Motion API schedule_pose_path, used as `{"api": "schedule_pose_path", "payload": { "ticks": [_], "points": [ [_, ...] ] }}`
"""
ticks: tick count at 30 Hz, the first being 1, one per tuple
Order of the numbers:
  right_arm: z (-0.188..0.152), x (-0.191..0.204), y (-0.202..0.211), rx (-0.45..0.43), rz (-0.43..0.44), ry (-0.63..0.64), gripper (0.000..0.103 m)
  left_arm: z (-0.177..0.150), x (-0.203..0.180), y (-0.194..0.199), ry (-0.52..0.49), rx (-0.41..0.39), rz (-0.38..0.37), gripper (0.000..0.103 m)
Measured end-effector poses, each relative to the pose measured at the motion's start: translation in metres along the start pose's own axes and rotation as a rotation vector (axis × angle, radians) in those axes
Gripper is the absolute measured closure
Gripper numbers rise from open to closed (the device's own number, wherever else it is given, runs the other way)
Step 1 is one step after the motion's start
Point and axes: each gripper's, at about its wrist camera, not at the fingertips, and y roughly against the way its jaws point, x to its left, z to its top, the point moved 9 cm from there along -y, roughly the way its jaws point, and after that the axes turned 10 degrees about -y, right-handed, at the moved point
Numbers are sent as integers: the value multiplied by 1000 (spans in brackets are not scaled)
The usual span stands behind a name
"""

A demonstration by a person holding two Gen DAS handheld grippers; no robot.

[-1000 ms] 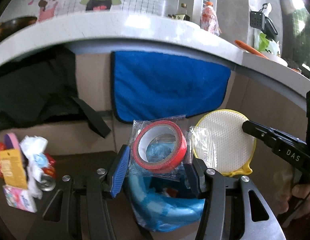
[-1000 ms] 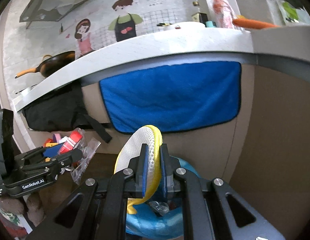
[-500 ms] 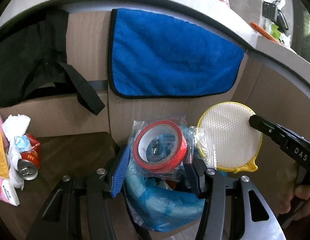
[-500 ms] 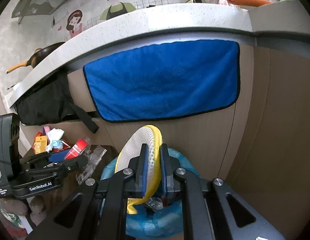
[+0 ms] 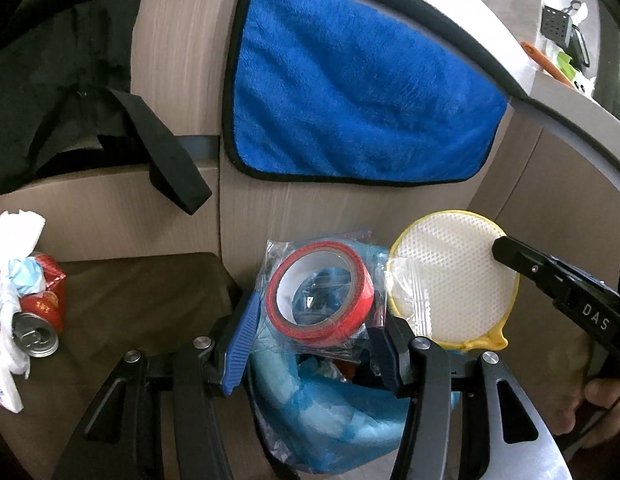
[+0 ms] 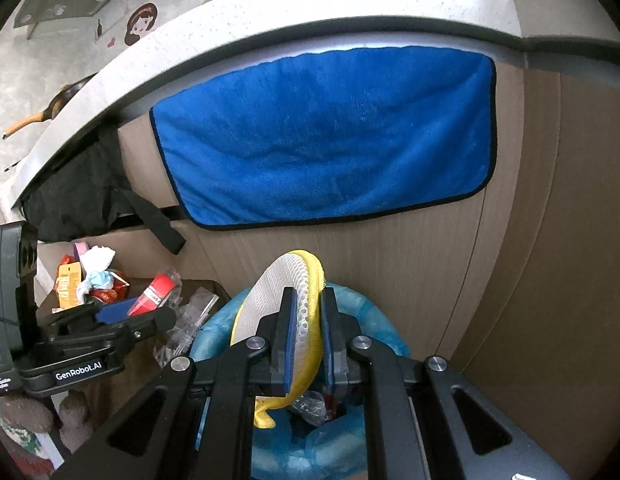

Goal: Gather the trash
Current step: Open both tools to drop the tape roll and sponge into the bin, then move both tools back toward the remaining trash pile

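A: What do we hold, and where relative to the bin (image 5: 334,412)?

B: Our left gripper (image 5: 314,344) pinches the bagged red tape roll (image 5: 320,292); our right gripper (image 6: 308,344) is pressed together on the yellow mesh pad (image 6: 286,292). Both have sunk to just above the bin's mouth.

A: Meaning?

B: Release is likely next. Beyond the bin, the can (image 5: 40,320) and tissue (image 5: 14,232) await collection.

Trash bin (image 5: 330,420) interior mostly hidden behind tape roll (image 5: 320,292); contents possibly wrappers (too dark).
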Motion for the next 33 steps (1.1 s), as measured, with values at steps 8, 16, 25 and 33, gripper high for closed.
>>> {"api": "schedule_pose_path", "payload": {
  "ticks": [8,16,25,33],
  "points": [
    [-4,-2,-6,15,1,-24,53,4,6,-5,69,0,-131,33],
    [0,3,8,-7,9,-39,52,18,39,36,119,-49,-113,21],
    [-6,55,28,-11,94,-2,45,0,94,110,54,-91,75,10],
    [-31,140,28,15,170,108,43,-27,147,186,32,-125,224,10]
  ]
}}
